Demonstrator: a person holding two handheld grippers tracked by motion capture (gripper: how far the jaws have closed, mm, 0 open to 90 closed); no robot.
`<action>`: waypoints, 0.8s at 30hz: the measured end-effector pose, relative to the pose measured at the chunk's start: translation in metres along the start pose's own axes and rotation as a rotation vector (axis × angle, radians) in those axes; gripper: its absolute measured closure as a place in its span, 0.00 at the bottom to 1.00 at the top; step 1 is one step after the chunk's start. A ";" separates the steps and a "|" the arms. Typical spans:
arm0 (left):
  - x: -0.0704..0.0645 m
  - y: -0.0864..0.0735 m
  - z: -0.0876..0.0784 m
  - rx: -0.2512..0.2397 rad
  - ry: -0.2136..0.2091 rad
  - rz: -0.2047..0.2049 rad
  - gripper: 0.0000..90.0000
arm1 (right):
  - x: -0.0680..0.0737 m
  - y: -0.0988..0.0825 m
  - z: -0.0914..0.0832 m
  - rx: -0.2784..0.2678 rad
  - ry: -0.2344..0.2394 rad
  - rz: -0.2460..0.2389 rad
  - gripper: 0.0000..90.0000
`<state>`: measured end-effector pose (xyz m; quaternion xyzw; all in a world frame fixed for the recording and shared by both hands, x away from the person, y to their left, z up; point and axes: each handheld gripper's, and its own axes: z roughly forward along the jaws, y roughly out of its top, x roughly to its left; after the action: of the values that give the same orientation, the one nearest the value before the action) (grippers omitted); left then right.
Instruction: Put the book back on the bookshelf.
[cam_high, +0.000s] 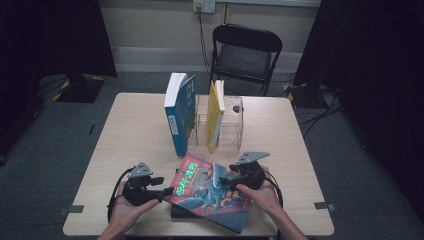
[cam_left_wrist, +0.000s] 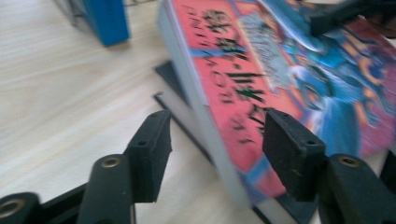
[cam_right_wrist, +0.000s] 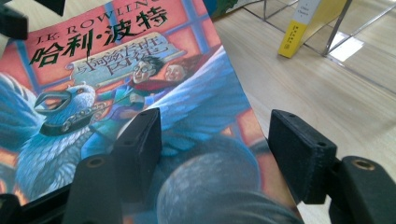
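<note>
The red illustrated book (cam_high: 212, 190) lies tilted on a dark book (cam_high: 181, 213) at the near table edge, long axis running near-left to far-right. The left gripper (cam_high: 161, 192) straddles its spine edge, jaws spread, not pressing. The right gripper (cam_high: 223, 183), wrist low, stands spread over the cover's right side.
</note>
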<state>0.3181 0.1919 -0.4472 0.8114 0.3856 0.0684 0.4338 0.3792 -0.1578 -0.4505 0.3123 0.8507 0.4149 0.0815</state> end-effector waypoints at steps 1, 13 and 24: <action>-0.002 0.000 -0.001 0.008 0.001 0.009 0.46 | -0.001 -0.001 0.000 -0.001 0.005 0.004 0.39; -0.011 -0.015 0.003 0.088 -0.069 0.122 0.40 | -0.004 -0.002 -0.002 0.002 0.019 0.013 0.40; -0.004 -0.015 0.006 0.058 -0.059 0.098 0.44 | -0.002 -0.004 -0.006 0.013 0.005 -0.002 0.43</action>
<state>0.3094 0.1900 -0.4616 0.8432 0.3345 0.0545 0.4172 0.3764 -0.1648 -0.4493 0.3109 0.8539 0.4101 0.0778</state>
